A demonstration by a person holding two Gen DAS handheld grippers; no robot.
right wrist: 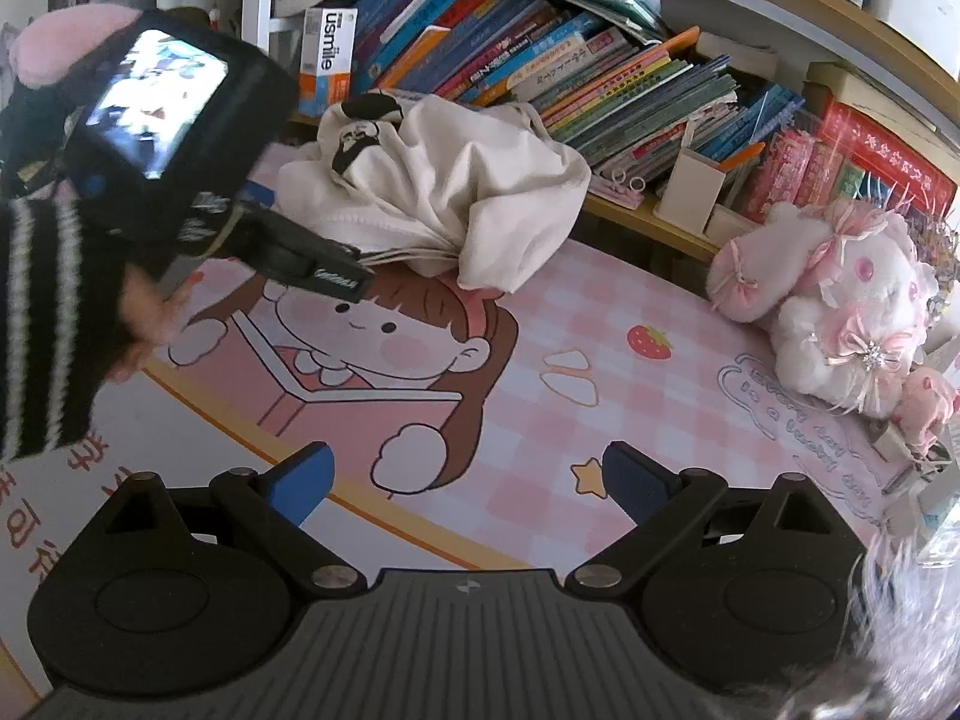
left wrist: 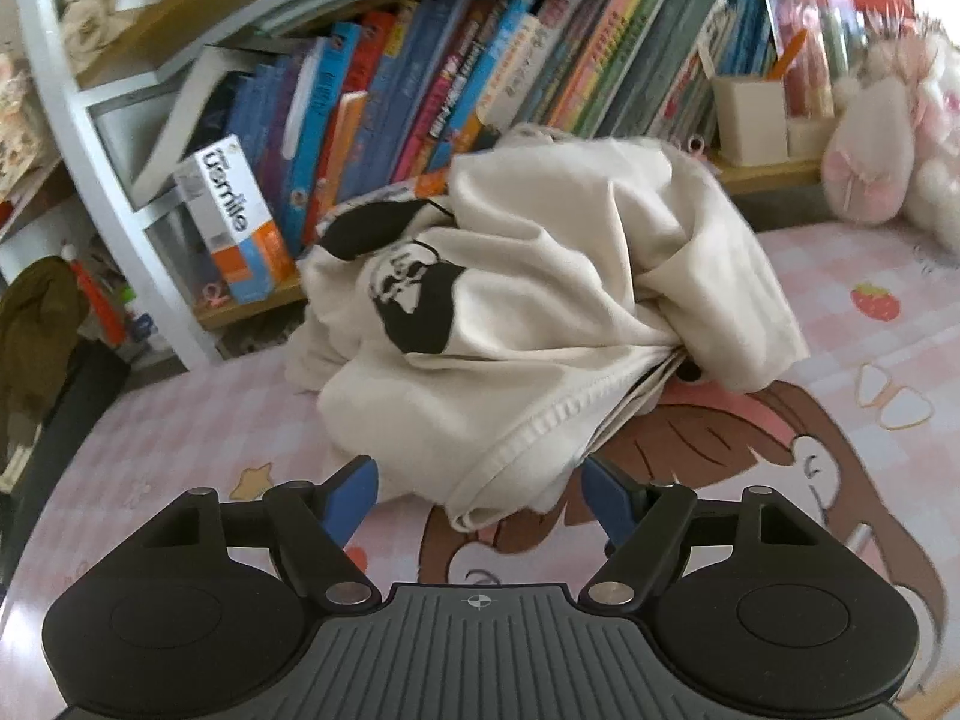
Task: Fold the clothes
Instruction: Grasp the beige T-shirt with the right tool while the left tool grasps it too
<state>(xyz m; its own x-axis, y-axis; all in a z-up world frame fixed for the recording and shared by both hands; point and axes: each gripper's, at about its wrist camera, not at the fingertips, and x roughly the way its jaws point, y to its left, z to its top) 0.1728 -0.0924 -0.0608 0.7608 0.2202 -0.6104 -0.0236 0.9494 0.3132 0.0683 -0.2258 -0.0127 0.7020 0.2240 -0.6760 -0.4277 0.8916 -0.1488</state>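
A crumpled cream T-shirt [left wrist: 540,312] with a black print lies heaped on the pink cartoon desk mat [left wrist: 840,360], at twelve o'clock from the left gripper [left wrist: 480,495]. Its hem sits between that gripper's part-open blue pads, not visibly pinched. The right gripper [right wrist: 468,480] hangs wide and empty over the mat. A bookshelf [right wrist: 600,78] stands behind, and a plush toy [right wrist: 840,300] lies at two o'clock.

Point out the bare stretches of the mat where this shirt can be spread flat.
Most room lies on the pink mat between the crumpled cream shirt and the right gripper, over the cartoon girl, strawberry and star. It is crowded at the right by the plush toy and behind by the bookshelf.
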